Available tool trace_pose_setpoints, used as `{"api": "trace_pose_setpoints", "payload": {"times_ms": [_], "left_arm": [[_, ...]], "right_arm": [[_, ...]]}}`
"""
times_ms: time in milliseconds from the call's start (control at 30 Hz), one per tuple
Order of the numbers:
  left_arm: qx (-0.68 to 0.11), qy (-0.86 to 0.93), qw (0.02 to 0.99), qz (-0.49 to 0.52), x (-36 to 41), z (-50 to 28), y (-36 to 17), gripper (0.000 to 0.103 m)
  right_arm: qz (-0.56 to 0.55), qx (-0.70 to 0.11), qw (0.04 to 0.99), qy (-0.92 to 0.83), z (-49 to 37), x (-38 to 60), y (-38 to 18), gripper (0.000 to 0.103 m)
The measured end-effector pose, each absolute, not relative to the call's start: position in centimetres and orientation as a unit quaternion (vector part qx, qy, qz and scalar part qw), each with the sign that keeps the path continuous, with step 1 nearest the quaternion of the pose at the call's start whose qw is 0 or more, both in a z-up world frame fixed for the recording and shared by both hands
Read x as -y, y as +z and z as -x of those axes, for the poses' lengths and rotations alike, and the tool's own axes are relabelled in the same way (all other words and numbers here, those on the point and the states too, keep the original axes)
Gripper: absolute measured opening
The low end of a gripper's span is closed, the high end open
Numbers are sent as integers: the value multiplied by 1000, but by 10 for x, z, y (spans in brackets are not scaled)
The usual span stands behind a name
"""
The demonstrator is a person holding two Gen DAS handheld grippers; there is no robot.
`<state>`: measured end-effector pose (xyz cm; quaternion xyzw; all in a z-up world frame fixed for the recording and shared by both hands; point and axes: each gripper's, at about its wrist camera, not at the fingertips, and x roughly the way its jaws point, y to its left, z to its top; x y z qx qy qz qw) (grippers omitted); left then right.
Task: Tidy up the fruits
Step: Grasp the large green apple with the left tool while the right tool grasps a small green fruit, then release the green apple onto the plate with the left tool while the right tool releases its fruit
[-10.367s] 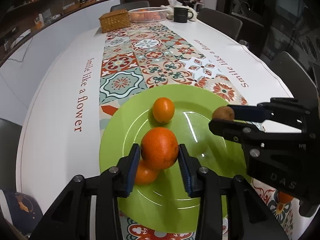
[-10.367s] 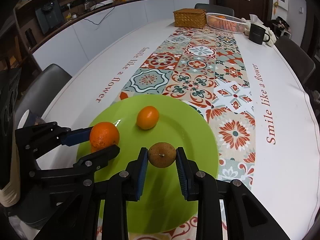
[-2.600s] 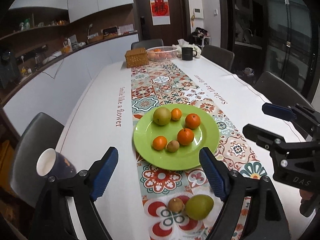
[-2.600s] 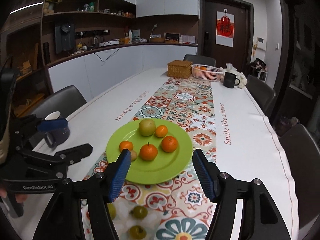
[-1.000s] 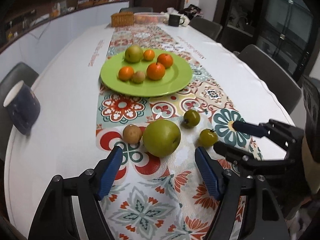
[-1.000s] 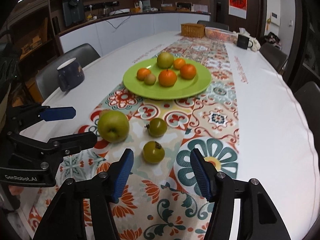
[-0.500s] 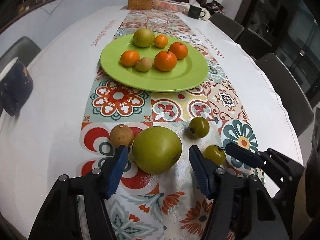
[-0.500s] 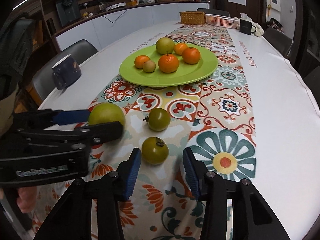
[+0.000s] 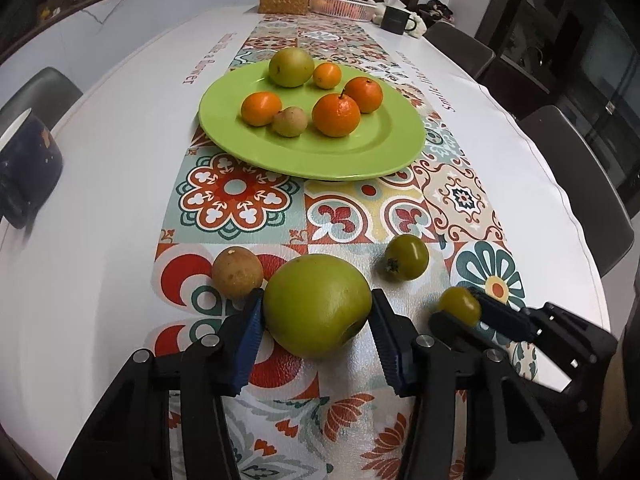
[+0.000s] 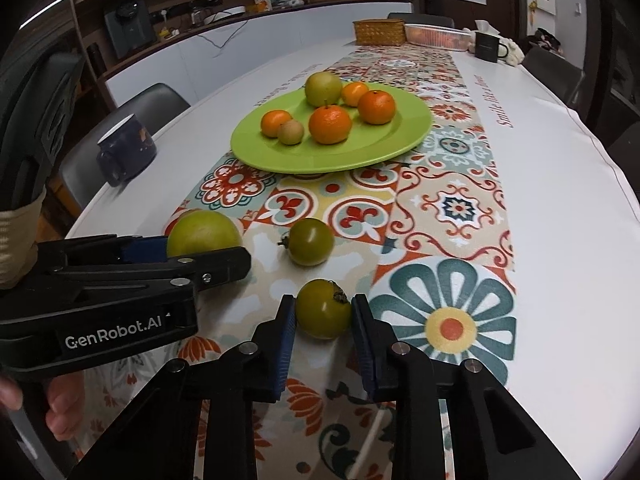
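My left gripper (image 9: 317, 312) is shut on a big green apple (image 9: 317, 305) that rests on the patterned runner. My right gripper (image 10: 323, 314) is shut on a small green tomato (image 10: 323, 308), also on the runner. A second green tomato (image 10: 311, 241) and a small brown fruit (image 9: 237, 273) lie loose nearby. The green plate (image 9: 360, 156) farther back holds a green apple (image 9: 291, 67), several oranges and a small brown fruit (image 9: 290, 121). The left gripper also shows in the right wrist view (image 10: 200, 246), and the right gripper in the left wrist view (image 9: 460, 306).
A dark blue mug (image 10: 125, 148) stands at the table's left edge. A wicker box (image 10: 379, 32), a clear basket (image 10: 438, 35) and a black mug (image 10: 486, 48) stand at the far end. Chairs line both sides.
Both grippers have moved forward and closed: the left pads now press the big green apple, the right pads press the small green tomato.
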<state>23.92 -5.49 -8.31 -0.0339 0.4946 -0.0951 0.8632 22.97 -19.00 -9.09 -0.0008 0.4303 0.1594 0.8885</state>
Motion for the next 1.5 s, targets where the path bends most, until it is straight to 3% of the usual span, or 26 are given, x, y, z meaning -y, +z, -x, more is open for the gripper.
{"api": "trace_pose_setpoints", "payload": {"times_ms": [467, 1033, 1500], "left_arm": [[-466, -119, 877, 2, 57, -221, -74, 50], [-408, -127, 904, -16, 41, -187, -19, 50], [-364, -141, 920, -39, 36, -215, 25, 50]], "right_arm": [[-10, -412, 900, 140, -220, 199, -66, 29], [-11, -359, 923, 137, -195, 199, -20, 29], [8, -307, 941, 142, -221, 190, 27, 29]]}}
